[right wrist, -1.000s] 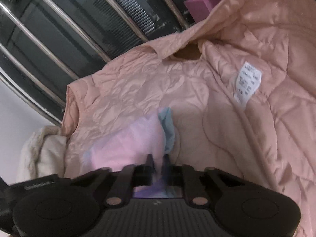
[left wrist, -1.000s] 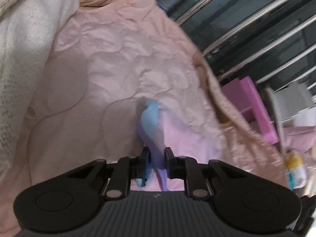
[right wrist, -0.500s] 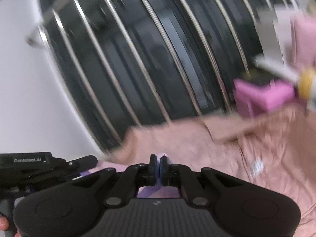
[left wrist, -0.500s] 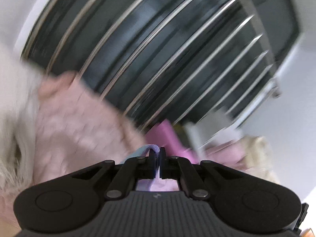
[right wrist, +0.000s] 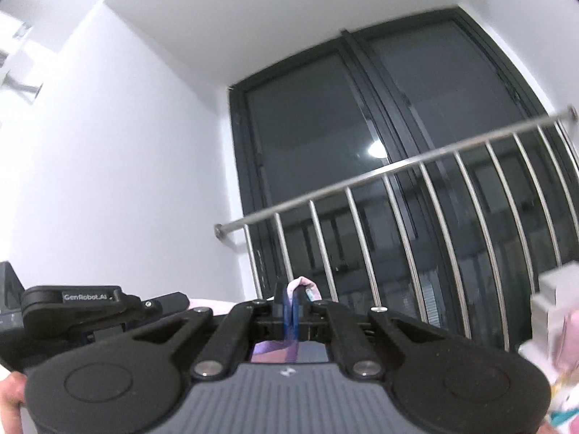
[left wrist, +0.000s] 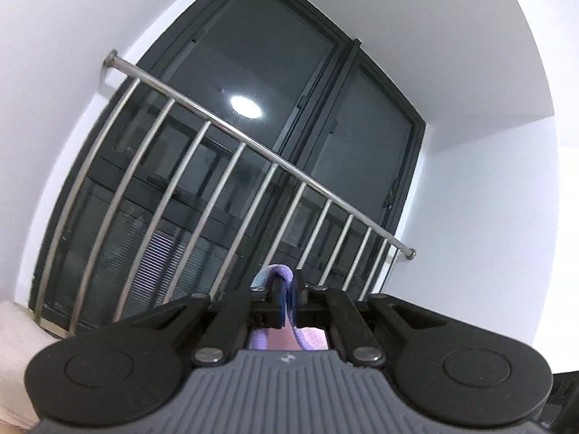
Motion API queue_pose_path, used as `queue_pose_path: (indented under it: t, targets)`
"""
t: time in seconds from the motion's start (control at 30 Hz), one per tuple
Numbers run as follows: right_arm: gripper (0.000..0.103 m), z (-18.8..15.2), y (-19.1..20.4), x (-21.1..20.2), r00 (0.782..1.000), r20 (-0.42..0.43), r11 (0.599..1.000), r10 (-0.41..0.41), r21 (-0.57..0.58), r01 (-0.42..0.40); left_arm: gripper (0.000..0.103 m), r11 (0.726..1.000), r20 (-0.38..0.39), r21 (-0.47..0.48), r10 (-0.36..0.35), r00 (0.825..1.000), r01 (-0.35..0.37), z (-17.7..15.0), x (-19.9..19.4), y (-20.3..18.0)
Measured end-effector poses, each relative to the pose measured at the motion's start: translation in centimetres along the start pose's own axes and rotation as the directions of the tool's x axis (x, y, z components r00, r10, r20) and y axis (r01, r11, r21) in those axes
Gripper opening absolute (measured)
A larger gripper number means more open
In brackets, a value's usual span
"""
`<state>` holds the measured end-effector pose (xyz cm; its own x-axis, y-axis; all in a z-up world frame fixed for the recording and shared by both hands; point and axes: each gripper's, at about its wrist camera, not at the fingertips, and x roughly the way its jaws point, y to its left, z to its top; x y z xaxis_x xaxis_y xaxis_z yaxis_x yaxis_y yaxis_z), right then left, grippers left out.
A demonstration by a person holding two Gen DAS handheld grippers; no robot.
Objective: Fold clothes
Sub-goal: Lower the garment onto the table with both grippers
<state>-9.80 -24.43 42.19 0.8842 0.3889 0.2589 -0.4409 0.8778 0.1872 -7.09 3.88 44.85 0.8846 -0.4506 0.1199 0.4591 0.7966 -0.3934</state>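
A thin pastel garment in pink, lilac and light blue is pinched in both grippers. In the left wrist view my left gripper is shut on a lilac fold of the garment, which pokes out above the tips; more of it shows beneath the jaws. In the right wrist view my right gripper is shut on a pink fold of the garment. Both grippers point slightly upward at a dark window. The rest of the garment hangs out of sight below. My left gripper's body shows at the left of the right wrist view.
A dark-framed window with a steel railing fills both views, set in white walls. A cream knitted cloth lies at the lower left of the left wrist view. Pink and white boxes stand at the right edge of the right wrist view.
Both grippers have swung up from the pink quilted jacket, each carrying a pinch of the pastel garment. The views now face the window and walls, and the jacket has dropped out of sight.
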Motion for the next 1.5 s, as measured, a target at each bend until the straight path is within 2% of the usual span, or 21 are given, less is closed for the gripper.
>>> queue_pose_path:
  t: [0.2,0.3,0.33,0.37,0.4,0.43,0.47,0.5,0.53,0.57,0.63,0.67,0.73,0.83,0.97,1.1,1.17,1.23,1.3,1.37,1.5]
  targets:
    - [0.002,-3.6,-1.2,5.5,0.986,-0.150,0.997,-0.074,0.005,0.076,0.002,0.996,-0.105,0.003,0.089,0.990,-0.089,-3.6,4.7,4.9]
    - [0.002,-8.3,-3.6,11.9,0.945,-0.286,0.985,-0.157,0.018,0.169,0.003,0.983,-0.190,-0.015,0.175,0.966,-0.182,-6.7,10.4,10.0]
    - [0.002,-10.5,-4.5,15.0,0.924,-0.331,0.978,-0.194,0.008,0.208,0.011,0.974,-0.215,-0.020,0.215,0.953,-0.224,-8.3,12.9,12.0]
    - [0.004,-12.6,-5.3,17.9,0.902,-0.367,0.970,-0.229,-0.011,0.242,0.034,0.961,-0.240,-0.010,0.267,0.933,-0.277,-10.1,15.3,14.0]
    - [0.010,-14.8,-6.0,20.5,0.878,-0.399,0.962,-0.263,-0.033,0.273,0.051,0.933,-0.271,0.029,0.353,0.896,-0.359,-12.2,17.2,15.9]
    - [0.021,-17.3,-6.8,22.6,0.840,-0.451,0.950,-0.300,-0.062,0.306,0.064,0.890,-0.314,0.084,0.451,0.835,-0.449,-14.3,18.4,17.5]
    - [0.027,-19.5,-7.3,23.4,0.789,-0.517,0.939,-0.331,-0.096,0.331,0.064,0.855,-0.350,0.130,0.513,0.784,-0.502,-16.0,18.5,18.7]
    - [0.032,-21.5,-7.7,23.9,0.730,-0.582,0.927,-0.358,-0.131,0.350,0.064,0.841,-0.374,0.156,0.536,0.757,-0.519,-17.5,17.7,19.7]
    - [0.033,-23.0,-7.9,23.2,0.708,-0.615,0.931,-0.347,-0.135,0.339,0.064,0.835,-0.390,0.176,0.545,0.742,-0.521,-18.7,16.6,20.4]
    - [0.037,-24.2,-7.7,21.3,0.708,-0.634,0.945,-0.311,-0.130,0.299,0.066,0.842,-0.390,0.181,0.536,0.748,-0.509,-19.8,14.7,20.6]
    - [0.062,-26.4,-7.1,16.7,0.707,-0.668,0.972,-0.231,-0.119,0.205,0.074,0.846,-0.382,0.195,0.531,0.756,-0.495,-21.9,10.1,20.2]
    - [0.064,-27.6,-6.8,14.4,0.704,-0.684,0.981,-0.191,-0.112,0.157,0.083,0.857,-0.381,0.209,0.516,0.767,-0.472,-23.1,7.7,19.6]
    - [0.065,-30.0,-6.4,9.7,0.683,-0.721,0.992,-0.122,-0.099,0.072,0.086,0.882,-0.399,0.227,0.472,0.786,-0.414,-26.1,3.0,18.1]
    - [0.065,-34.4,-6.8,3.0,0.612,-0.787,0.997,-0.070,-0.082,0.008,0.086,0.929,-0.519,0.166,0.367,0.772,-0.330,-31.2,-0.9,16.9]
    - [0.054,-38.1,-6.6,-1.8,0.557,-0.831,1.000,-0.002,-0.006,-0.006,0.082,0.965,-0.618,0.056,0.235,0.750,-0.256,-36.3,-1.6,16.1]
    - [0.036,-40.5,-6.4,-2.7,0.549,-0.836,1.000,0.008,0.019,0.015,0.054,0.956,-0.679,0.005,0.218,0.701,-0.292,-38.2,0.6,16.7]
    - [0.028,-40.9,-6.5,-2.3,0.553,-0.833,0.999,0.019,0.031,0.013,0.031,0.953,-0.700,-0.004,0.213,0.681,-0.302,-38.7,1.7,17.0]
    - [0.007,-41.3,-6.4,-2.2,0.554,-0.832,0.999,0.021,0.033,0.012,0.026,0.952,-0.714,-0.001,0.215,0.666,-0.307,-39.4,2.1,16.8]
    - [0.005,-41.1,-6.3,-2.3,0.563,-0.826,0.999,0.019,0.034,0.015,0.020,0.955,-0.730,-0.009,0.197,0.655,-0.297,-39.9,2.3,16.6]
    - [0.004,-40.7,-6.4,-2.3,0.575,-0.818,0.999,0.019,0.039,0.023,0.006,0.955,-0.739,-0.030,0.178,0.650,-0.296,-40.4,2.5,16.8]
    - [0.003,-39.9,-6.8,-2.6,0.602,-0.798,0.998,0.023,0.058,0.039,0.002,0.950,-0.734,-0.071,0.157,0.660,-0.305,-40.9,3.0,17.2]
